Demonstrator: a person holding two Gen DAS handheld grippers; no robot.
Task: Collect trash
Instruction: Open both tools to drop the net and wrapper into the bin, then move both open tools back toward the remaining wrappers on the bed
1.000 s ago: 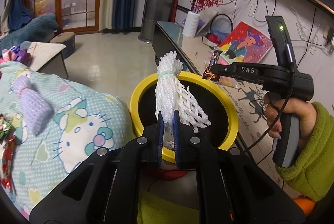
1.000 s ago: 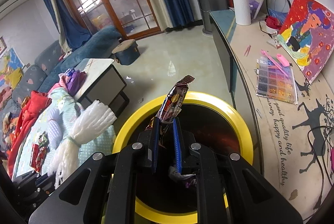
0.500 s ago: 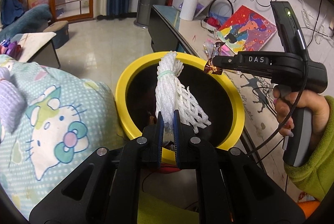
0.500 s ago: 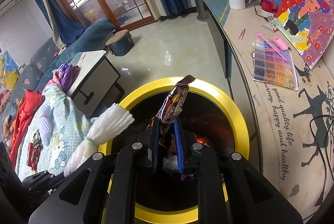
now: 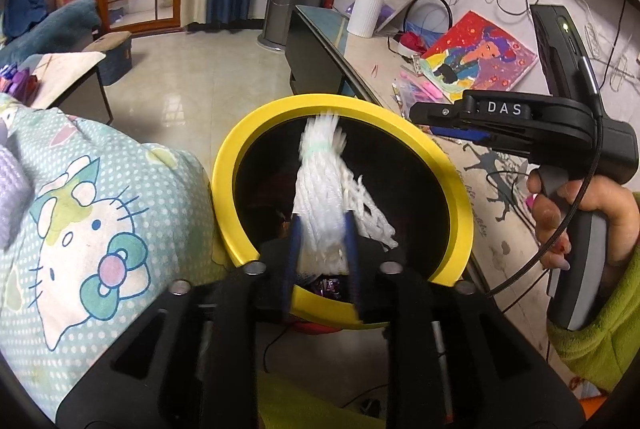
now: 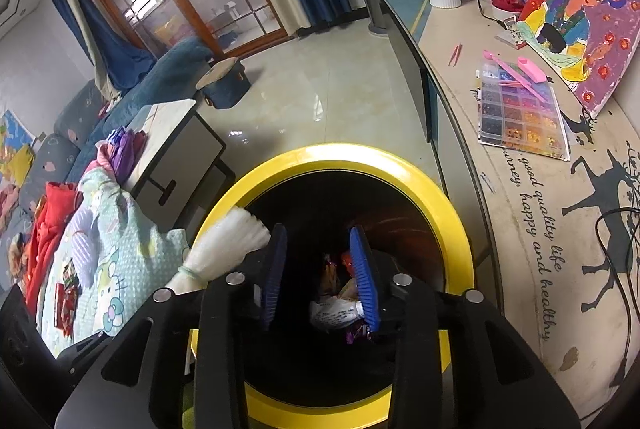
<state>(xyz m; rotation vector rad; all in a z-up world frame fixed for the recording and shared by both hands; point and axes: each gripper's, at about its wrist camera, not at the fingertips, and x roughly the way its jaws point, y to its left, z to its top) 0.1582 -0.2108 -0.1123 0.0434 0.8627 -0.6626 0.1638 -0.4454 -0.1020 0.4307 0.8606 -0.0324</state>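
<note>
Over the yellow bin (image 5: 224, 165), both grippers' jaws are opening: right gripper (image 6: 320, 269) empty, left gripper (image 5: 322, 229) seemingly freeing blurred foam netting (image 5: 320, 197).

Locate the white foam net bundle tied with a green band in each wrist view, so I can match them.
Left wrist view: the white foam net bundle stands centre frame between the left gripper's opening jaws, over the bin mouth.
Right wrist view: the bundle lies at lower left, crossing the bin's left rim.
Shared landmark: the round yellow-rimmed black bin.
</note>
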